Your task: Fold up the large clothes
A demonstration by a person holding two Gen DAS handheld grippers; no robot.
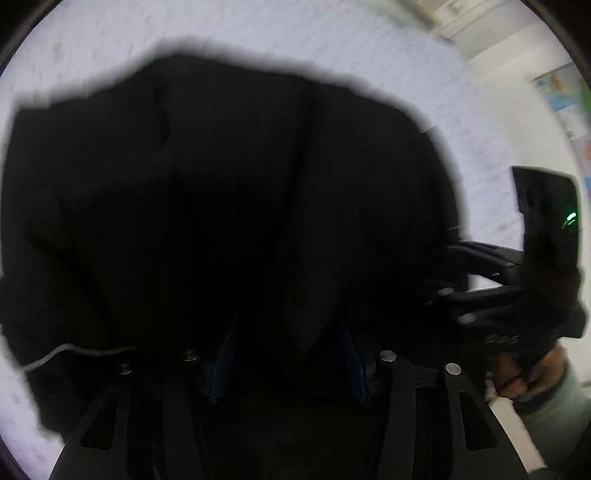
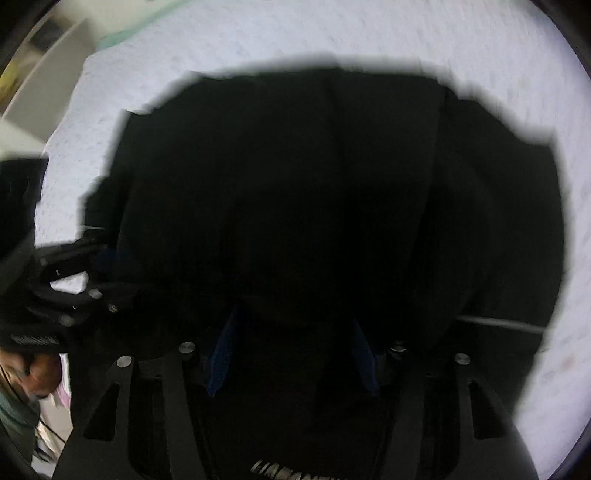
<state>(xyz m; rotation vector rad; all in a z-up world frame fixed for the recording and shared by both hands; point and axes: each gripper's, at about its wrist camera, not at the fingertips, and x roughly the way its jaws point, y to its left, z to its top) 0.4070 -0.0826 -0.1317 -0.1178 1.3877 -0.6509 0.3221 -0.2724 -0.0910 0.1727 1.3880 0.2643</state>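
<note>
A large black garment point(image 1: 221, 192) hangs in front of both cameras over a white bedsheet point(image 1: 258, 33). My left gripper point(image 1: 288, 332) has the cloth draped over and between its blue-padded fingers point(image 1: 225, 354); the tips are hidden. My right gripper point(image 2: 291, 332) holds the same garment point(image 2: 332, 184) likewise, its blue pads point(image 2: 221, 354) partly buried in cloth. The right gripper also shows at the right of the left wrist view point(image 1: 480, 288), pinching the garment's edge. The left gripper shows at the left of the right wrist view point(image 2: 70, 288).
The white sheet point(image 2: 332, 33) spreads beyond the garment. A wall with posters point(image 1: 565, 99) lies at the right, shelving point(image 2: 48, 66) at the left. A grey cord point(image 2: 502, 323) crosses the cloth.
</note>
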